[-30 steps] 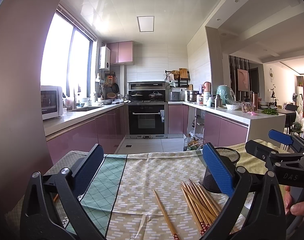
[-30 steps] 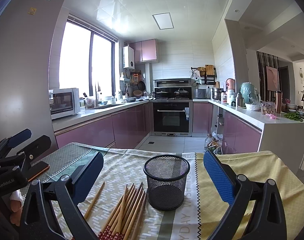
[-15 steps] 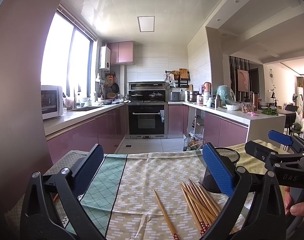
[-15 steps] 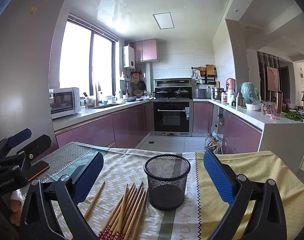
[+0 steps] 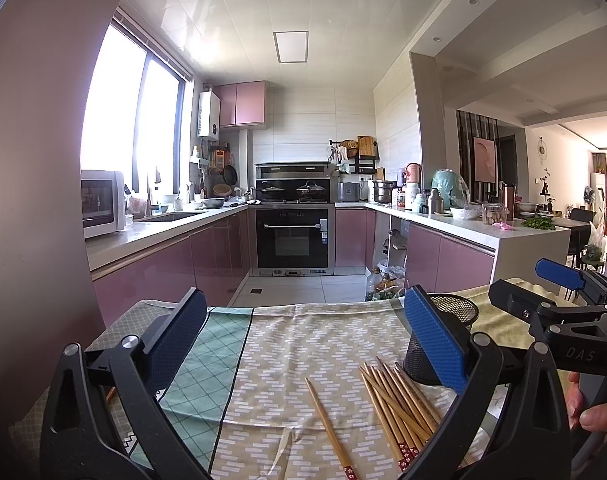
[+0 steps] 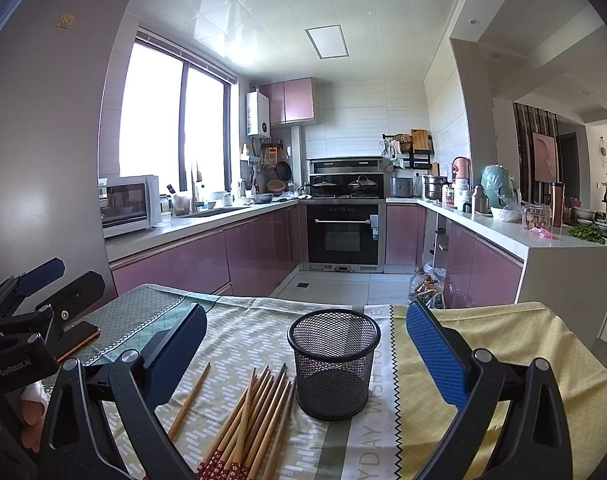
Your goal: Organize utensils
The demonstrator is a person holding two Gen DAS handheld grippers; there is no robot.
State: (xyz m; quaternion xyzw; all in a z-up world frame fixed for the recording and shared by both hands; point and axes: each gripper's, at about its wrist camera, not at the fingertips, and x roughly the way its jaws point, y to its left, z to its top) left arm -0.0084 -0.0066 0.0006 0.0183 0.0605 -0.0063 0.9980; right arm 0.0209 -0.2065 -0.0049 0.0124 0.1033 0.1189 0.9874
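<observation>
Nothing moved; chopsticks (image 6: 251, 420) lie flat, tips toward holder (image 6: 334, 364).

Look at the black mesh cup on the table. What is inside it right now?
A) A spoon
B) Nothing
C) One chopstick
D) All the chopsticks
B: in the right wrist view the mesh cup shows nothing through its open top or mesh, while the bunch of chopsticks and the single chopstick lie flat on the tablecloth beside it.
</observation>
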